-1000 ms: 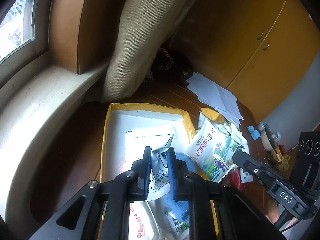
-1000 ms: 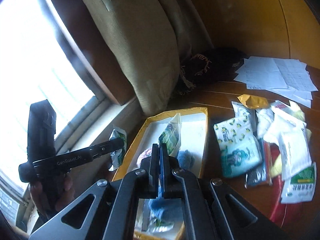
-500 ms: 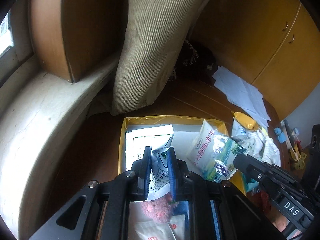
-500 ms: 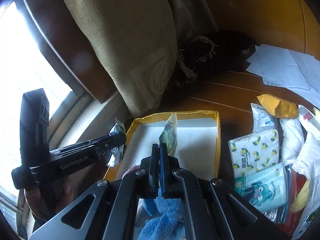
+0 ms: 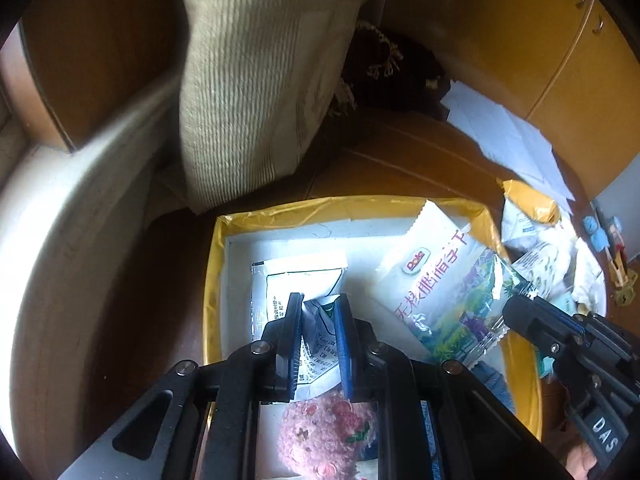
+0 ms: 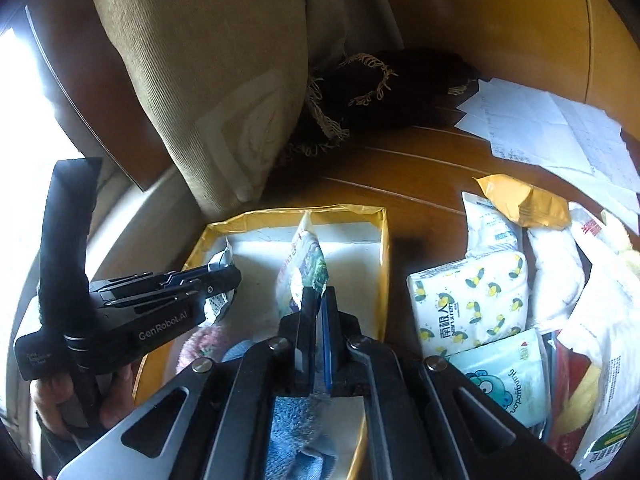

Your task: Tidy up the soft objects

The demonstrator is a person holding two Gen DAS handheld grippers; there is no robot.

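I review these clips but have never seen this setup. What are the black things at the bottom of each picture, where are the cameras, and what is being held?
No robot: a person holds a handheld gripper in each hand, each with a fisheye camera looking along its fingers. The left wrist view shows the left gripper clamped on a small silver-white sachet. The right wrist view shows the right gripper pinching the edge of a white and green snack bag. Both hang over a yellow-rimmed box on a wooden table; inside lie a pink plush and blue cloth. Tissue packs and other packets lie beside it.
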